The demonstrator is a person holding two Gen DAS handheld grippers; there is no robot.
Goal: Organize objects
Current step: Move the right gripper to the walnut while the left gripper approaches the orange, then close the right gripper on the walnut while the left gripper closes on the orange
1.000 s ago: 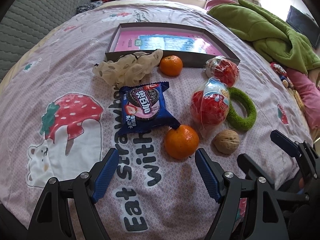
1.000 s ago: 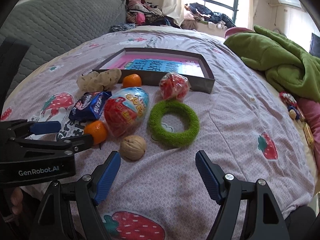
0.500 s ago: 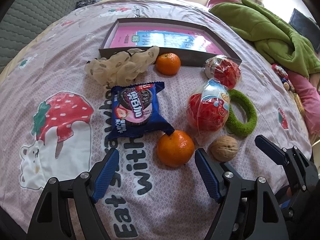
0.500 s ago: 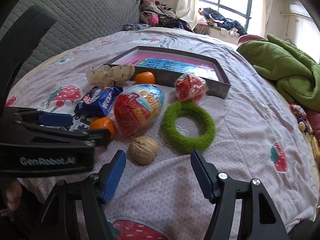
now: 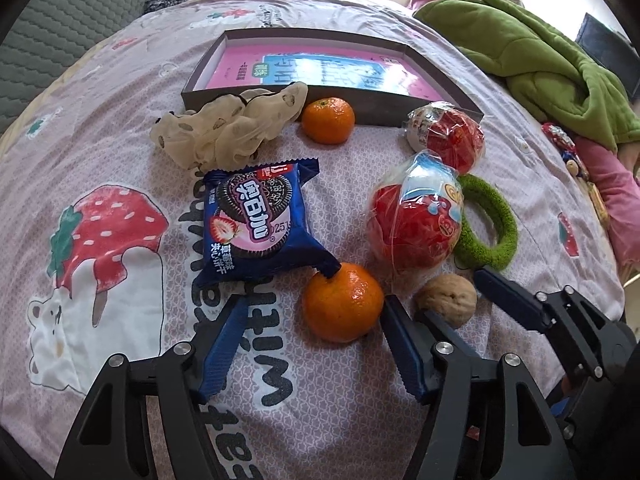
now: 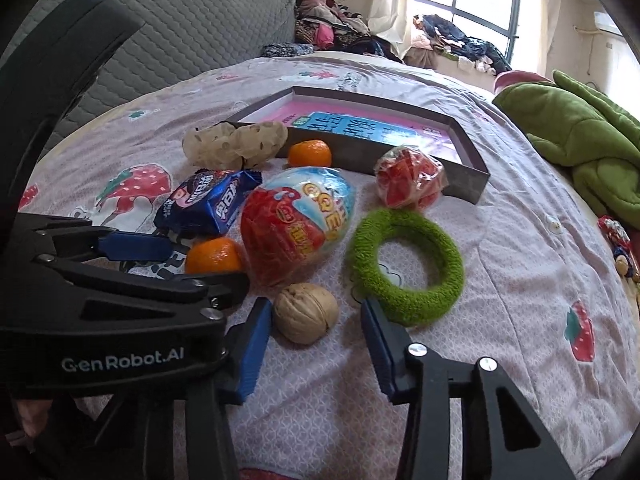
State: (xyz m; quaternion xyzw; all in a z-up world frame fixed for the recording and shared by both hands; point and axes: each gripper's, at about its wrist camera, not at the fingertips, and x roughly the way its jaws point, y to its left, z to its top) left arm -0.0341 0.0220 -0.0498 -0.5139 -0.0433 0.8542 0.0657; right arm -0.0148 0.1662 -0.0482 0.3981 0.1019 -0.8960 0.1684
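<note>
My left gripper (image 5: pixel 314 316) is open, its blue fingers on either side of the near orange (image 5: pixel 342 307), which rests on the bedsheet. My right gripper (image 6: pixel 314 318) is open around a walnut (image 6: pixel 306 313), which also shows in the left wrist view (image 5: pixel 447 298). A blue cookie pack (image 5: pixel 256 222), a large red egg toy (image 5: pixel 416 222), a small red egg toy (image 5: pixel 448 134), a green ring (image 5: pixel 490 222), a second orange (image 5: pixel 328 120) and a cream scrunchie (image 5: pixel 232 128) lie in front of a grey tray (image 5: pixel 200 76) with a pink bottom.
A green blanket (image 5: pixel 532 56) lies at the right. A grey quilted headboard (image 6: pixel 180 28) and piles of clothes (image 6: pixel 340 32) are at the back. The strawberry-print sheet (image 5: pixel 100 240) covers the bed.
Both grippers moved forward and down. The left fingers now flank the near orange, and the right fingers now flank the walnut. No object moved.
</note>
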